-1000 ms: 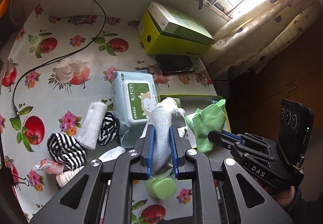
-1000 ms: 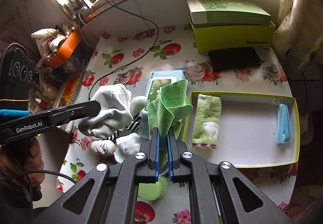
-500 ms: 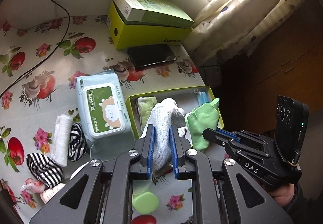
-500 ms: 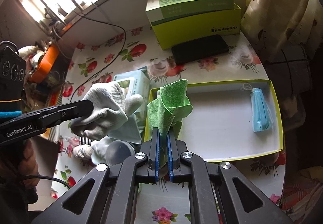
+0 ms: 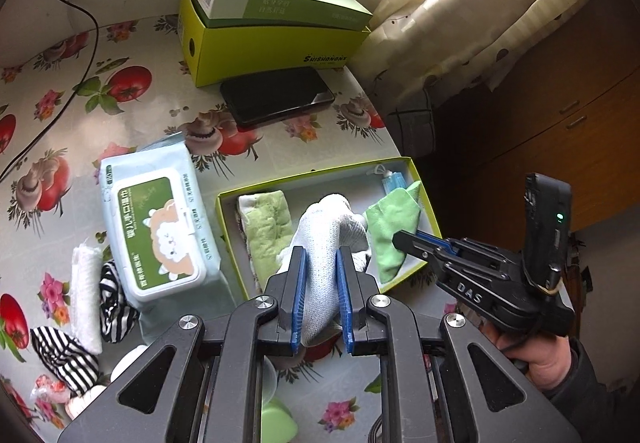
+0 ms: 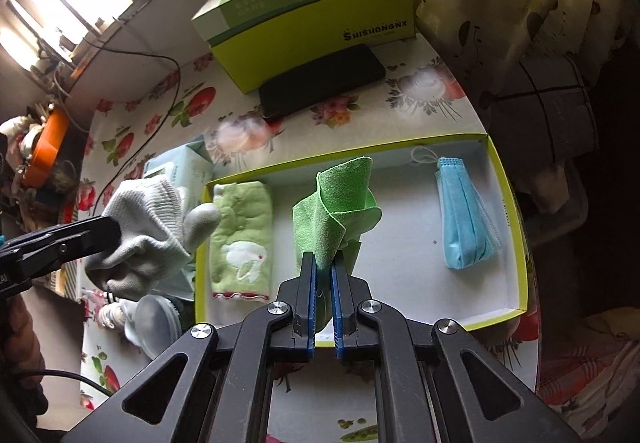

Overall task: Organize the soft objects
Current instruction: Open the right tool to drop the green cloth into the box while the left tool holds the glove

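partly, white glove (image 5: 326, 239) hides green towel (image 5: 267, 231).

Each black tool (image 5: 321, 255) has blue pads, silver screws; right tool (image 5: 404, 239) lettered "DAS", dark sleeve (image 5: 588, 395).

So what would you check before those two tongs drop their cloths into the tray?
1. Left tongs grip the white glove: ok.
2. Right tongs grip the green cloth: ok.
3. Bare tray floor between towel and mask: ok.
4. Cloth over that gap: ok.
5. Glove fully over the tray: cannot tell.
6. The two tongs apart: ok.
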A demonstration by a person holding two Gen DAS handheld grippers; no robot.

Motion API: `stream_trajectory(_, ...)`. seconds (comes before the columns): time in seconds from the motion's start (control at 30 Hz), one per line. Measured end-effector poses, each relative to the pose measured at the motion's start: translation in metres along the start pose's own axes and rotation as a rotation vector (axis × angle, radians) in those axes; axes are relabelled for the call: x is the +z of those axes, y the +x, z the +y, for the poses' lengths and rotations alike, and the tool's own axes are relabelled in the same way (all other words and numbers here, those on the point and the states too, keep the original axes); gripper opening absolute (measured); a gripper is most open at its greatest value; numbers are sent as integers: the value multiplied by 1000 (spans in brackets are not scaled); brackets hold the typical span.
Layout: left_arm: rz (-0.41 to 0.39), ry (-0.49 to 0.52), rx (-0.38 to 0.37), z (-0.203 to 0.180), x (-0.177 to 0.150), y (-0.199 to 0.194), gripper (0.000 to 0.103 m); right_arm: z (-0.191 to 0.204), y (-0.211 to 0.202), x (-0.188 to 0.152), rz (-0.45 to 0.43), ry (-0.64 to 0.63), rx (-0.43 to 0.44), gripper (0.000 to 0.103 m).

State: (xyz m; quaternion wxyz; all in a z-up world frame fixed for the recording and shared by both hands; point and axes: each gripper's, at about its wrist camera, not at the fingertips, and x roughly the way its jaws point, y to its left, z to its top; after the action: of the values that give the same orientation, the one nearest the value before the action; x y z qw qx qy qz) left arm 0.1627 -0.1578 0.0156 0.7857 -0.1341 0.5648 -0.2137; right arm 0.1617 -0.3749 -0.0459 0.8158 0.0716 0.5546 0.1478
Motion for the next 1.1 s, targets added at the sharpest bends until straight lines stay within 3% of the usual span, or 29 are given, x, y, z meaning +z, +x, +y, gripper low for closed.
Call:
stream_trajectory(0.5, 43, 8, -3, -6, 19, 35, 16, -46, 28, 29, 17, -22, -152, 7)
stream_trajectory(0.63, 56, 21, 1, -11, 25, 48, 16, -47, 30, 28, 30, -3, -127, 9)
stream_trajectory(0.77, 67, 32, 14, -16, 28, 62, 16, -40, 26, 21, 25, 5, -104, 25)
stream_trajectory(1.1, 101, -17, 48, -5, 37, 98, 16, -25, 16, 4, 26, 29, -27, 26)
